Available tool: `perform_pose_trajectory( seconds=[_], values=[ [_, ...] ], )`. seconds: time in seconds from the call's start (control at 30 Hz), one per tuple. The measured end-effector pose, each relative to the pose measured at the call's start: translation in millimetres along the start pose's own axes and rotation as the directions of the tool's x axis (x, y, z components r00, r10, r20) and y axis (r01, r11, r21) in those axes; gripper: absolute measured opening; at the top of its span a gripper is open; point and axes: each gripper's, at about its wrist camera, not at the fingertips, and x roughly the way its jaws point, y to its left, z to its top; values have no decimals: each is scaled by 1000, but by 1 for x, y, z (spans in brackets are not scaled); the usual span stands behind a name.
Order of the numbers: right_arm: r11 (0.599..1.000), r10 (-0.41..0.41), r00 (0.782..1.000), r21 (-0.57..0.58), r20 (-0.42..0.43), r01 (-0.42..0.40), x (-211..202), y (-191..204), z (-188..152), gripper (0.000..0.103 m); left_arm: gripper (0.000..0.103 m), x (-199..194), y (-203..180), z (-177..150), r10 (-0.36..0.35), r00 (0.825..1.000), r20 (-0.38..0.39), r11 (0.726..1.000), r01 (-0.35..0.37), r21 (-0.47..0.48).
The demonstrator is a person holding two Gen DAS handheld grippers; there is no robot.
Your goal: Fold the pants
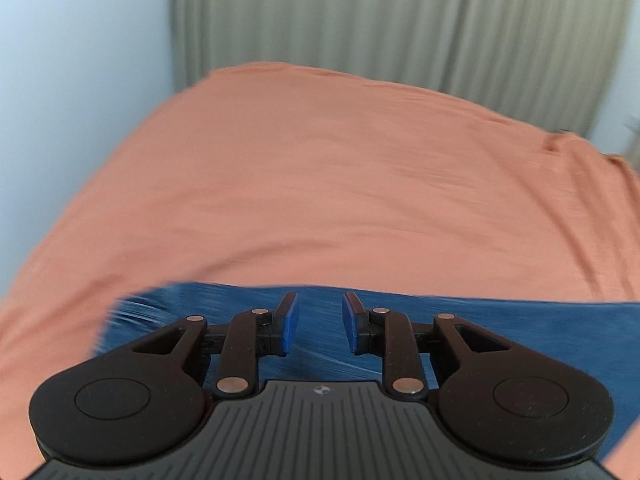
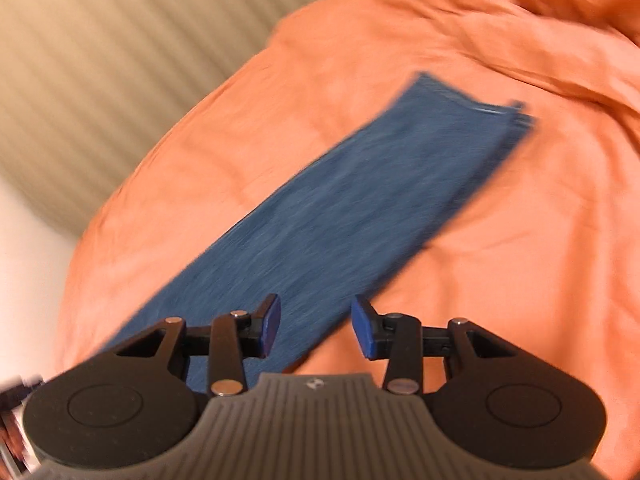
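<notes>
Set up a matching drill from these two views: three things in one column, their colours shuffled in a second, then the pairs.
Things:
1. folded denim pants
2. wrinkled bedsheet
3. pleated curtain

Colours:
A. grey-beige
B. blue
C. orange

Pairs: 1-B, 2-C, 3-A

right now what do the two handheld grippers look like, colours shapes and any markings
Both match. The left gripper and right gripper each have a grey ribbed body with a small round emblem, two rounded black lobes with circular caps, black linkage arms pinned with silvery rivets, and blue pads on the fingers. No cables or sleeves show.
</notes>
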Motion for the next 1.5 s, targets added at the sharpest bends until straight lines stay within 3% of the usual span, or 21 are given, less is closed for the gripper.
perform_pose_trajectory(
  seconds=[0.1,0.3,0.5,0.7,0.83,0.9,0.97,1.0,1.07,1.13,1.33,1.5],
  values=[
    [996,6,1000,93,30,-8,-14,-38,25,39,30,0,-43,-5,-74,997,-29,997,75,25],
    [987,5,998,163,56,-14,-16,-92,76,39,30,18,-124,-21,-171,981,-94,980,179,88],
    [969,29,998,241,59,-42,22,-132,107,45,30,48,-203,-39,-227,961,-158,945,257,201],
    [949,40,998,312,52,-54,66,-167,121,48,30,76,-265,-53,-266,938,-224,913,319,253],
    [936,91,994,337,54,-103,85,-184,126,40,30,101,-293,-58,-292,921,-258,893,359,270],
    [935,100,994,338,52,-111,92,-189,128,20,30,111,-302,-60,-295,918,-267,886,367,282],
    [938,115,992,322,54,-127,92,-190,129,6,30,119,-312,-60,-293,917,-269,880,369,299],
    [945,120,990,298,68,-135,88,-187,131,4,30,124,-317,-59,-291,917,-273,875,371,313],
    [967,130,986,206,99,-149,78,-174,137,2,30,133,-327,-58,-287,918,-273,863,371,343],
    [984,90,992,146,86,-102,78,-163,140,2,30,144,-338,-55,-282,921,-268,857,367,362],
    [989,49,997,139,55,-57,83,-163,140,2,28,178,-370,-47,-295,919,-263,856,376,355],
    [992,25,999,123,47,-31,85,-163,138,2,22,202,-390,-52,-225,930,-290,850,333,408]
  ],
)
